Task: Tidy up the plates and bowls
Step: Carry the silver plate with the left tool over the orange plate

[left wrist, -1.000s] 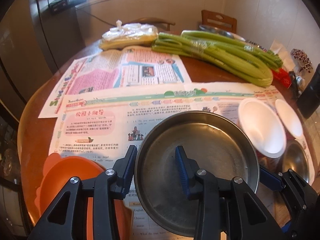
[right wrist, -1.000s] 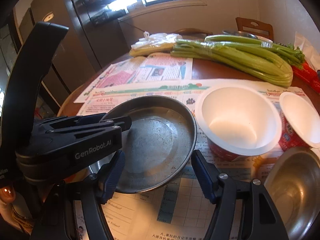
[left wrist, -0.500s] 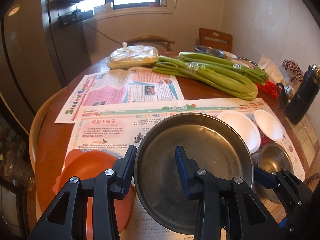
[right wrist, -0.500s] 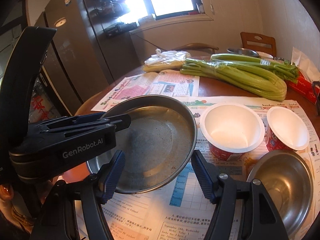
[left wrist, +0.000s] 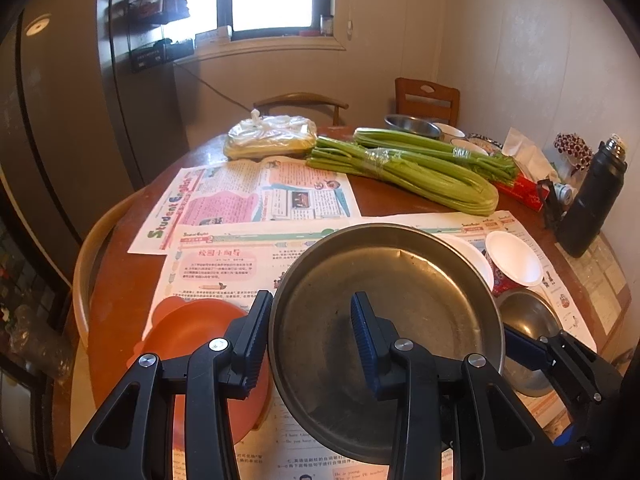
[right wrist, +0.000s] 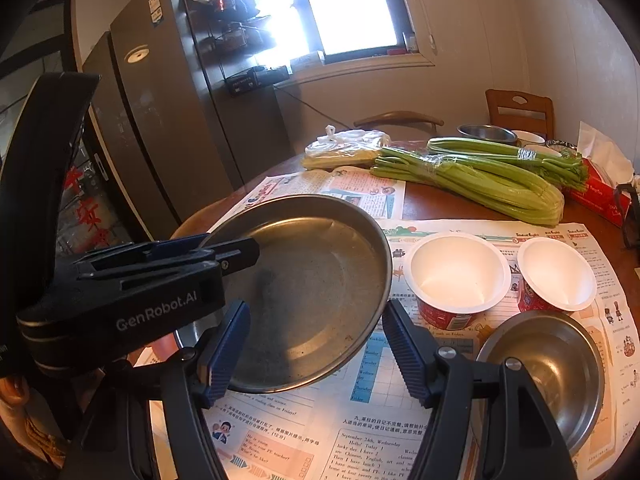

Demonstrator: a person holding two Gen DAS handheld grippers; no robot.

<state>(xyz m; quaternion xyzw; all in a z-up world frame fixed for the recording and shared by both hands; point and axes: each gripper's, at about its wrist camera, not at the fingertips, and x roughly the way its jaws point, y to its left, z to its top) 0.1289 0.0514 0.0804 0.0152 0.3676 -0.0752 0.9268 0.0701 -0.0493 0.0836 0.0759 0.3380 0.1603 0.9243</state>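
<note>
My left gripper [left wrist: 312, 336] is shut on the near-left rim of a wide steel plate [left wrist: 404, 300] and holds it tilted above the table; the plate also shows in the right wrist view [right wrist: 316, 280]. My right gripper [right wrist: 316, 348] is open; its fingers straddle the plate's near edge without touching it. An orange plastic bowl [left wrist: 192, 332] sits on the table, left of the plate. Two white paper cups [right wrist: 456, 276] [right wrist: 556, 276] and a small steel bowl [right wrist: 552, 368] stand on the right.
Newspapers [left wrist: 256, 200] cover the round wooden table [left wrist: 120, 280]. Celery bunches [left wrist: 420, 168], a plastic bag [left wrist: 272, 136], more bowls [left wrist: 412, 124], a black flask [left wrist: 596, 200] and a red box [left wrist: 524, 192] lie at the back. Chairs stand behind.
Both grippers have risen and drawn back from the table. The steel plate has gone up with the left gripper. The right gripper stays open.
</note>
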